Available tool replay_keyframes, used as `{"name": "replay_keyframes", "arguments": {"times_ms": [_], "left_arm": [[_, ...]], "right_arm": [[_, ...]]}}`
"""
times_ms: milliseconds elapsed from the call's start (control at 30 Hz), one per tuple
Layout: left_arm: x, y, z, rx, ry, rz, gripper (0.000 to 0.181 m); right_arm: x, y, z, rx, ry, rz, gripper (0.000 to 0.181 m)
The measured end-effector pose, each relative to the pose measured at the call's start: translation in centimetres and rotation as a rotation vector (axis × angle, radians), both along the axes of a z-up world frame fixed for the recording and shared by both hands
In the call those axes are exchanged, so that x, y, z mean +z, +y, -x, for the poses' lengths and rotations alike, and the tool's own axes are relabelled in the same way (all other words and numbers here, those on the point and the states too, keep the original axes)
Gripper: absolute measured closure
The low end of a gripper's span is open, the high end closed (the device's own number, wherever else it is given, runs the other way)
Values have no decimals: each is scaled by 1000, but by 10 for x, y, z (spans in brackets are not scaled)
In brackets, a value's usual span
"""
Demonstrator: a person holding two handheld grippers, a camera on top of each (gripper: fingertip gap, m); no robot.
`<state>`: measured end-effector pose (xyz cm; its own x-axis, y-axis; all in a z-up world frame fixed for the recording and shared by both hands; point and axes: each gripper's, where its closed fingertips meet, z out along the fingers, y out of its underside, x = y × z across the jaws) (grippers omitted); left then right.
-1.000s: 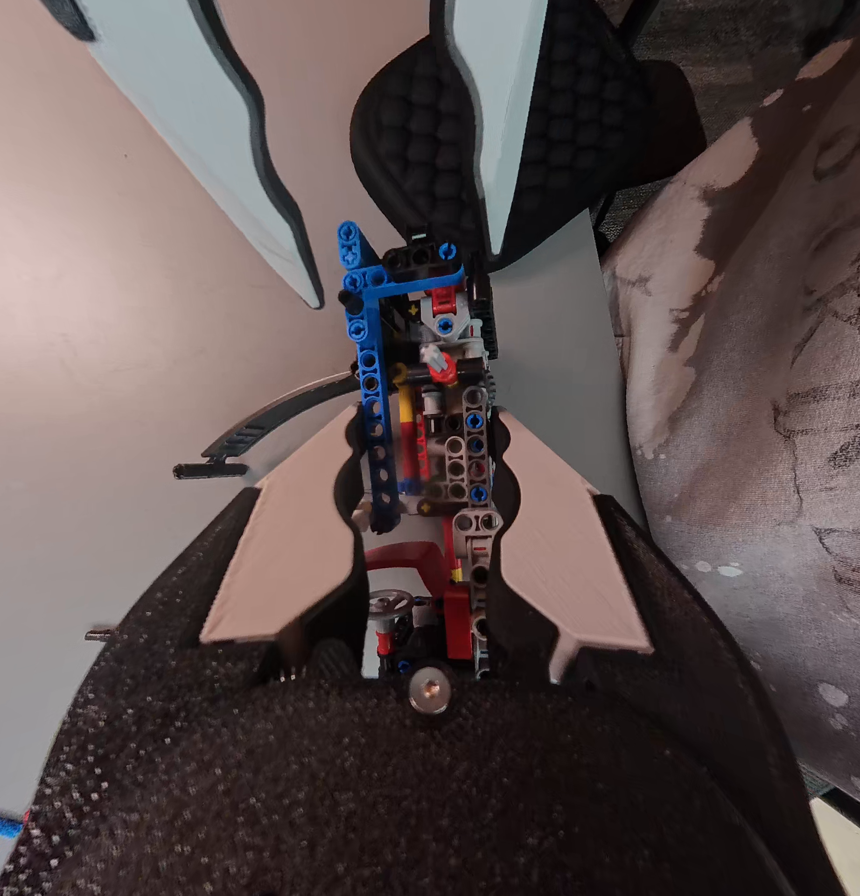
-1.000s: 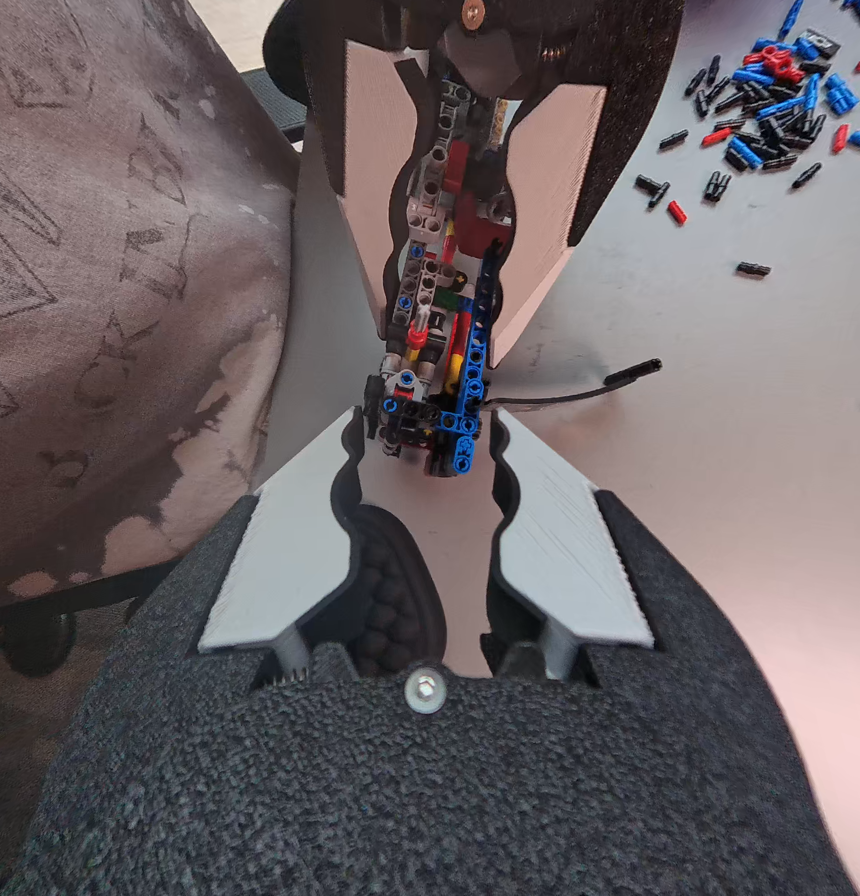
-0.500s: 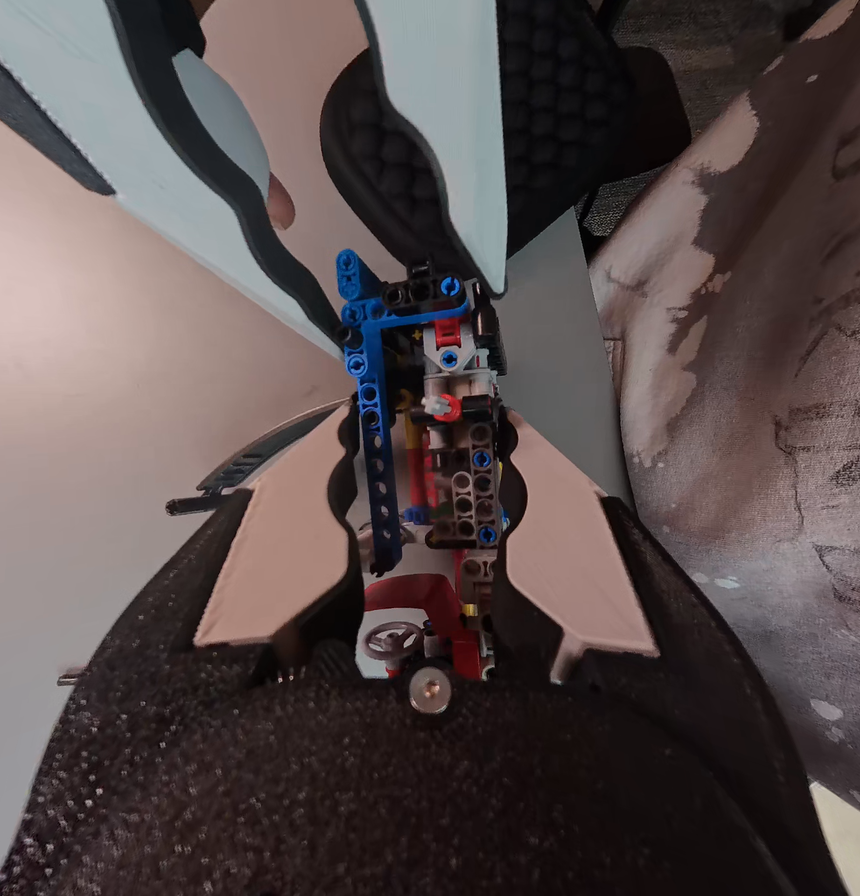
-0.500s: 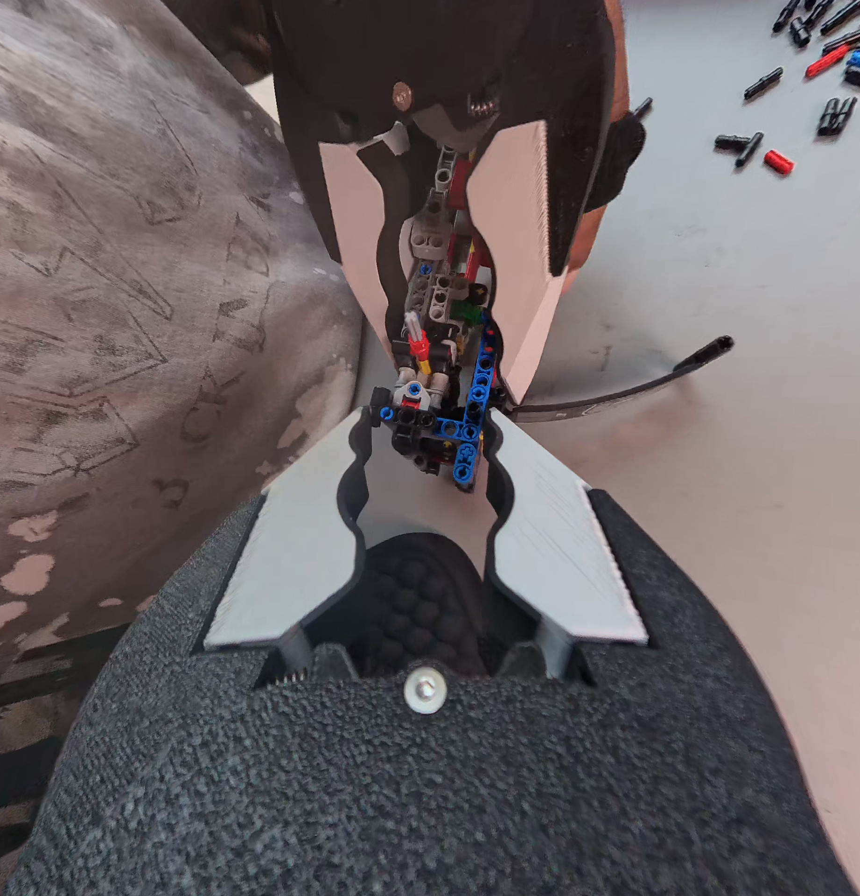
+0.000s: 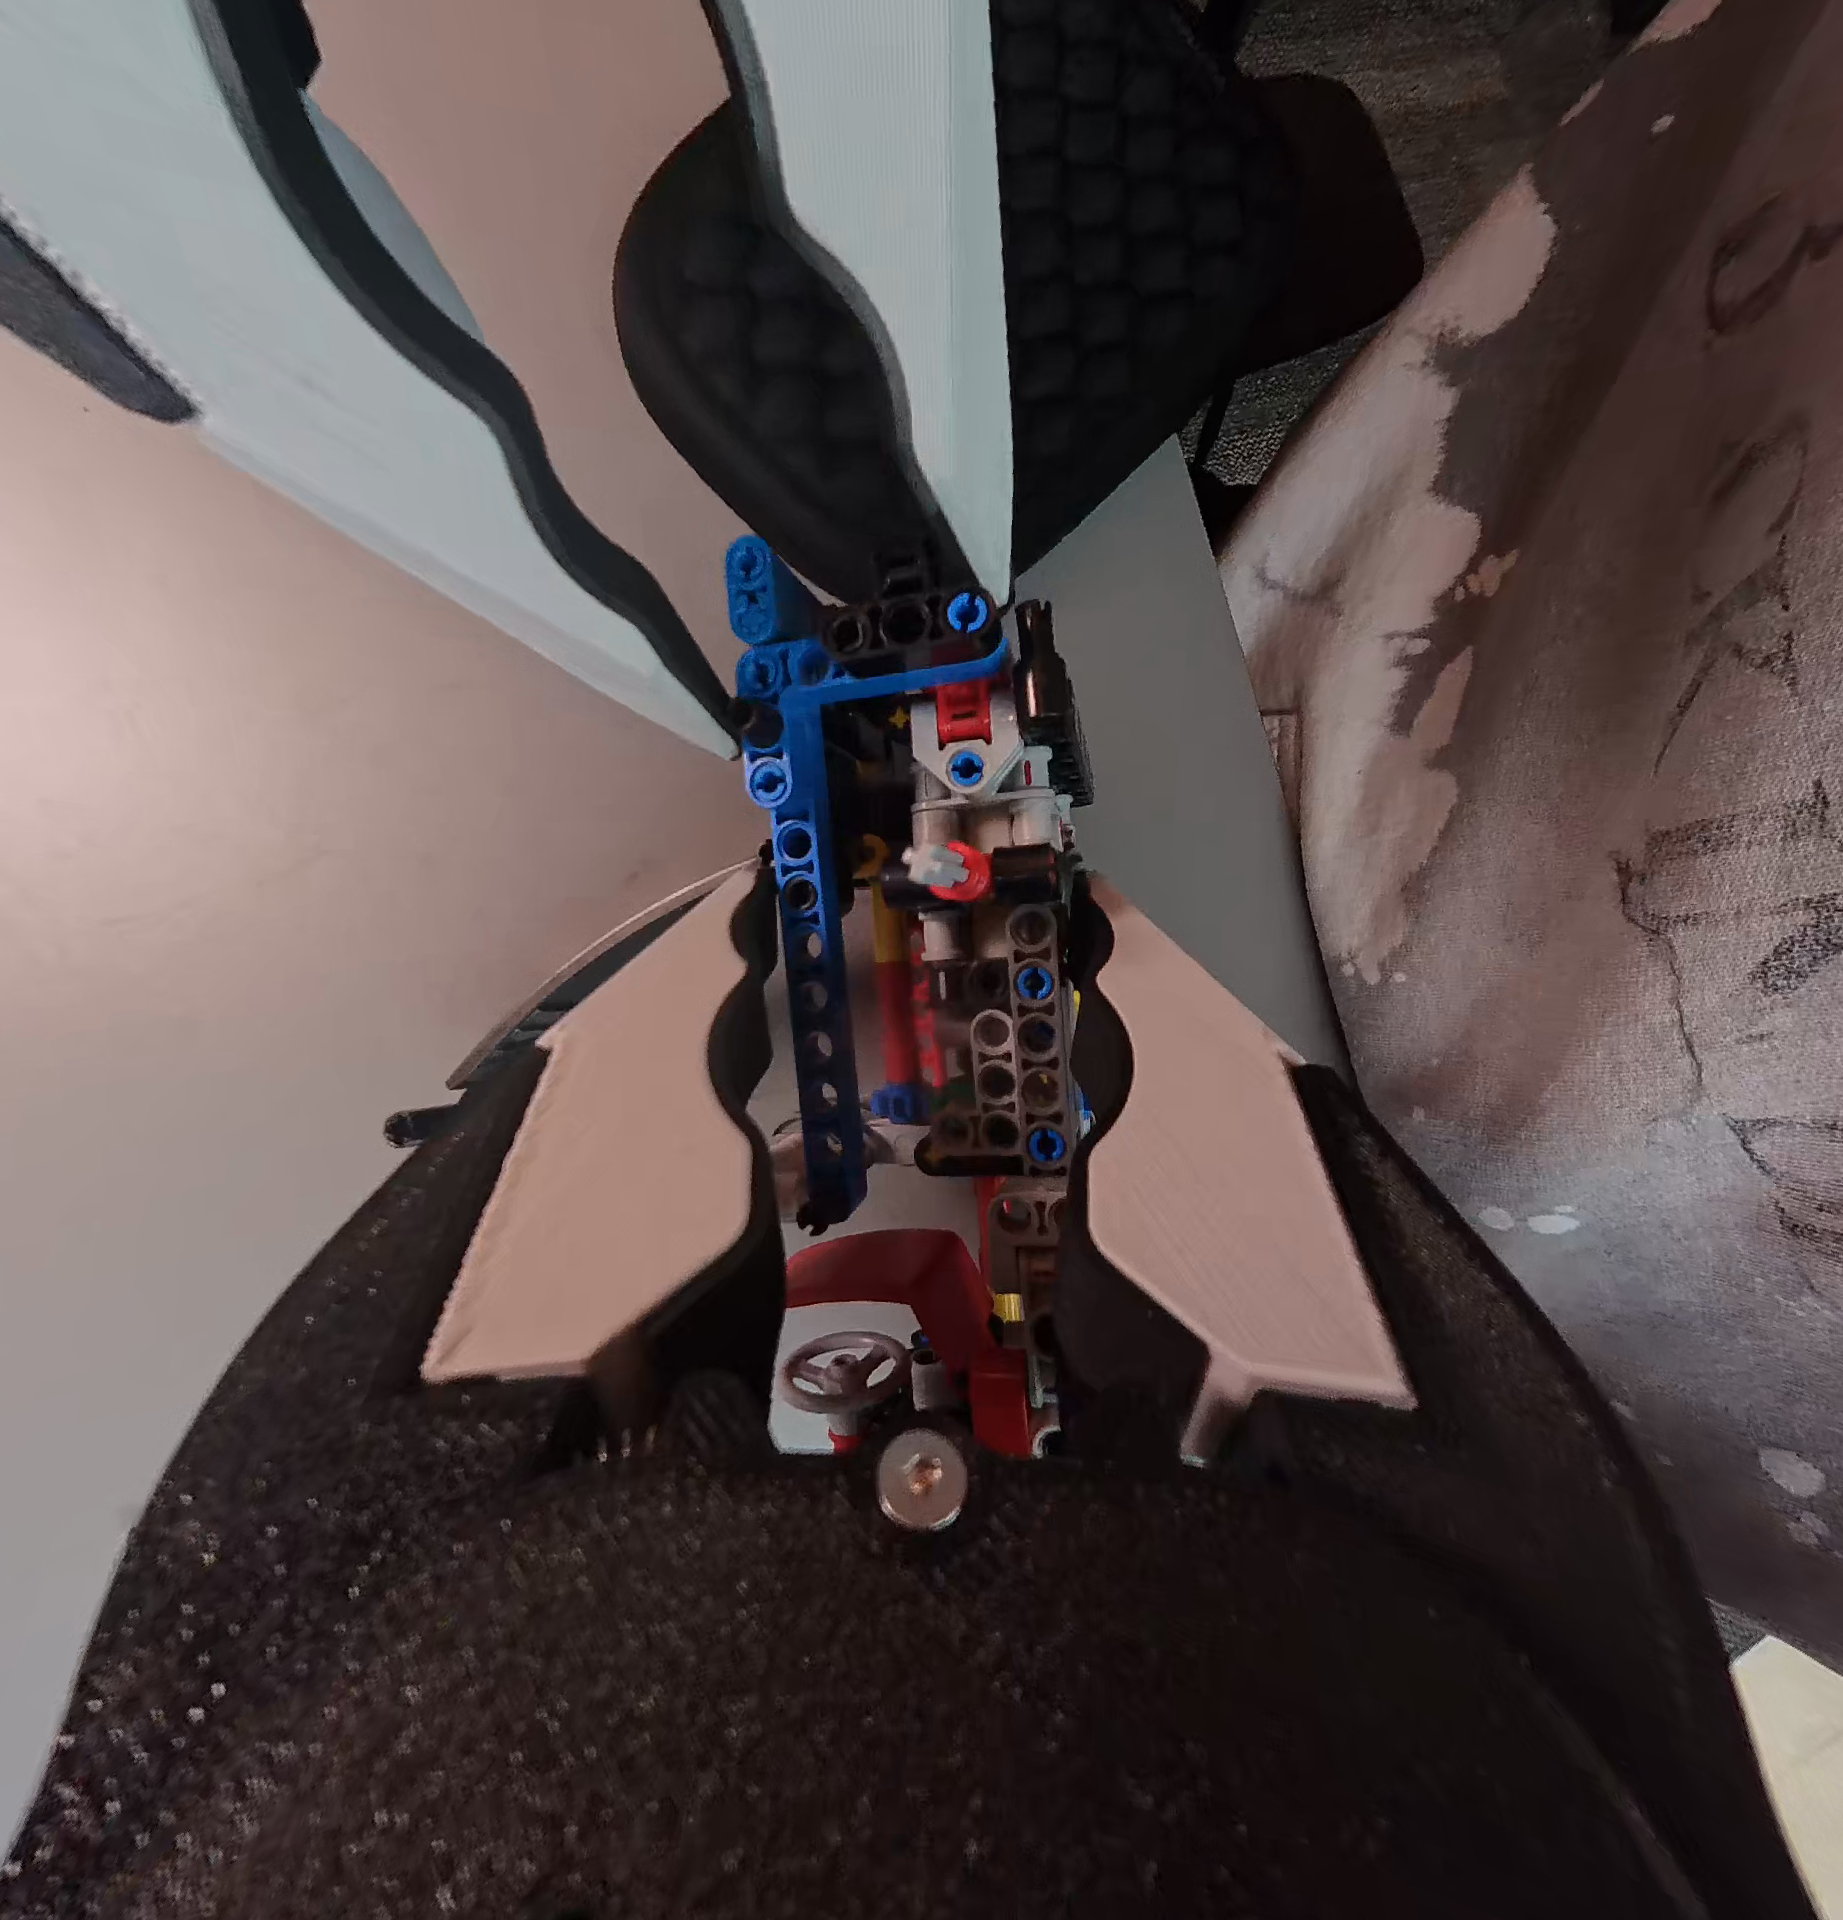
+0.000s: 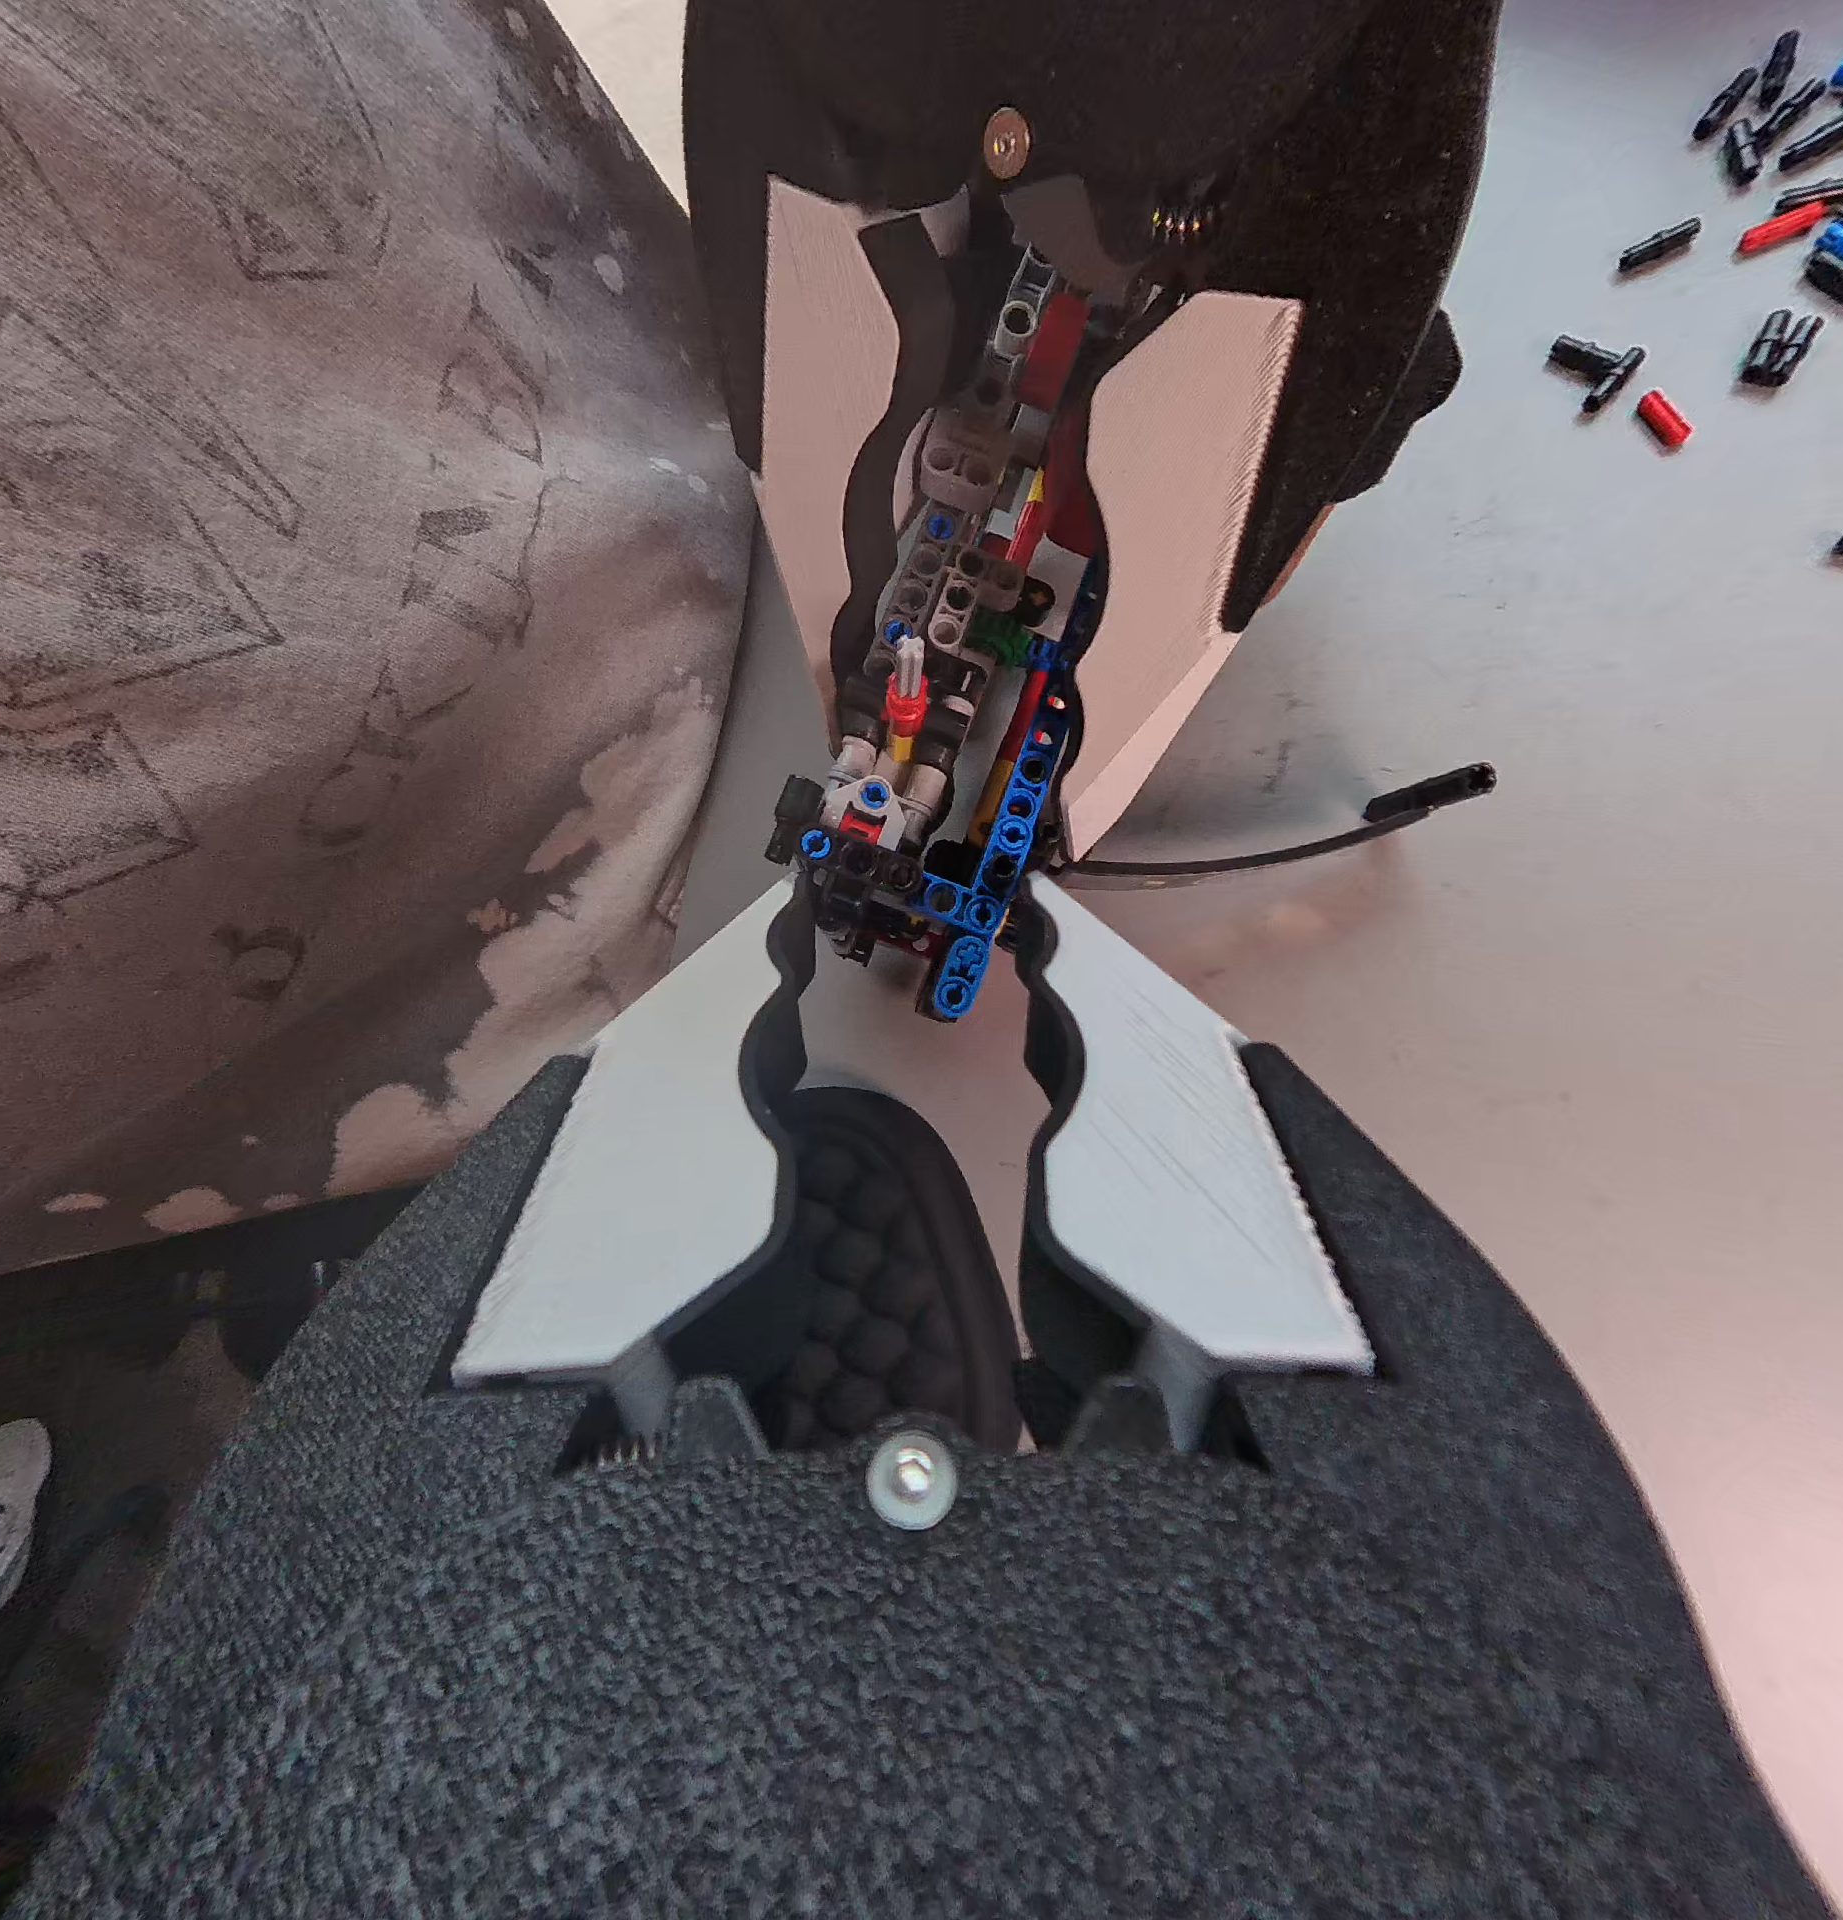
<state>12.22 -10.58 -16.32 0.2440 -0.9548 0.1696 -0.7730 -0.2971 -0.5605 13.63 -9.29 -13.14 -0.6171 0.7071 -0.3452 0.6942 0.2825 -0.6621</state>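
Note:
My left gripper (image 5: pixel 917 883), with pinkish fingers, is shut on a toy brick model (image 5: pixel 958 987) made of a blue beam (image 5: pixel 813 987), grey and black beams, red parts and a small grey steering wheel (image 5: pixel 844 1371). It holds the model above the table edge. My right gripper (image 6: pixel 912 904), with pale grey fingers, faces it, and its tips close on the model's far end (image 6: pixel 927 883), one on the black beam and one on the blue corner. The right gripper shows at the top of the left wrist view (image 5: pixel 865 655). The left gripper shows at the top of the right wrist view (image 6: pixel 953 790).
A thin black curved strip (image 6: pixel 1260 857) lies on the pale table (image 6: pixel 1519 1091) just beside the left gripper. Several loose black, blue and red pins (image 6: pixel 1779 208) lie farther off. A person's grey patterned garment (image 6: pixel 273 623) is close alongside. A black chair seat (image 6: pixel 875 1247) is below.
The two grippers have come together. The right gripper's fingers moved over the model's far end and narrowed onto it. The left gripper kept its hold.

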Motion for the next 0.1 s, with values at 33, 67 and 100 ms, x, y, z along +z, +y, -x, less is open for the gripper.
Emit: {"name": "replay_keyframes", "arguments": {"times_ms": [33, 67, 100], "left_arm": [[0, 0, 0, 0, -1, 0, 127], [0, 0, -1, -2, -3, -1, 127], [0, -1, -1, -4, -7, -1, 127]], "right_arm": [[0, 0, 0, -4, -2, 6, 143], [0, -1, -1, -10, 0, 20, 143], [0, -1, -1, -16, 1, 40, 143]]}}
